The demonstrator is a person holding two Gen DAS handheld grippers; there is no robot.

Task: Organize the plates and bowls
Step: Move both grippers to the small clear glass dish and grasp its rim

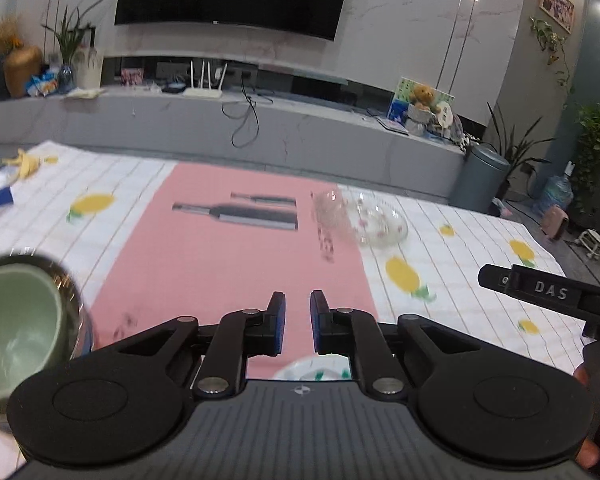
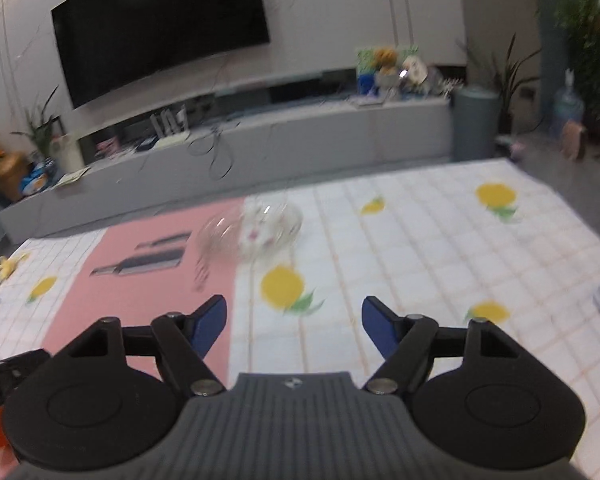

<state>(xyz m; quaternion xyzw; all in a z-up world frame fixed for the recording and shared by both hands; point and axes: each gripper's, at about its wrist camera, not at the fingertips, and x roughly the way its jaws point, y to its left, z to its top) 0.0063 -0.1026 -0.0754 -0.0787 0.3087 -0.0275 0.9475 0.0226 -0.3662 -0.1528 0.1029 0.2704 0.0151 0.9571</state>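
Through the left wrist camera I see my left gripper [image 1: 298, 322] raised over the pink mat [image 1: 228, 264], its blue-padded fingers [image 1: 279, 320] drawn close with only a narrow slit between them and nothing caught there. Just under the gripper body, at the near edge of the mat, a sliver of a white plate [image 1: 312, 370] with green marks peeks out. At my far left a green bowl [image 1: 16, 328] sits nested inside a clear glass vessel, blurred and cut by the picture's edge. Further out, straddling the right border of the mat and the lemon-print tablecloth [image 1: 460, 240], lie two clear glass bowls [image 1: 364, 218] with pink flecks, touching or overlapping; the blur keeps me from saying which. A banana peel [image 1: 26, 162] lies at the far left corner of the cloth. Part of the other gripper's finger, marked DAS, enters at the right, with a person's fingertips behind it.

Through the right wrist camera my right gripper [image 2: 294, 320] hangs over the seam where mat meets tablecloth, its blue fingers [image 2: 210, 320] spread wide apart and bare cloth between them. The glass bowls [image 2: 256, 228] sit ahead, slightly to the left, well apart from the fingertips, one leaning onto the mat and the other on the white cloth. The banana peel [image 2: 8, 266] shows far left. Beyond the table stand a grey media bench [image 2: 260, 144] and a dark television [image 2: 160, 28] on the wall.
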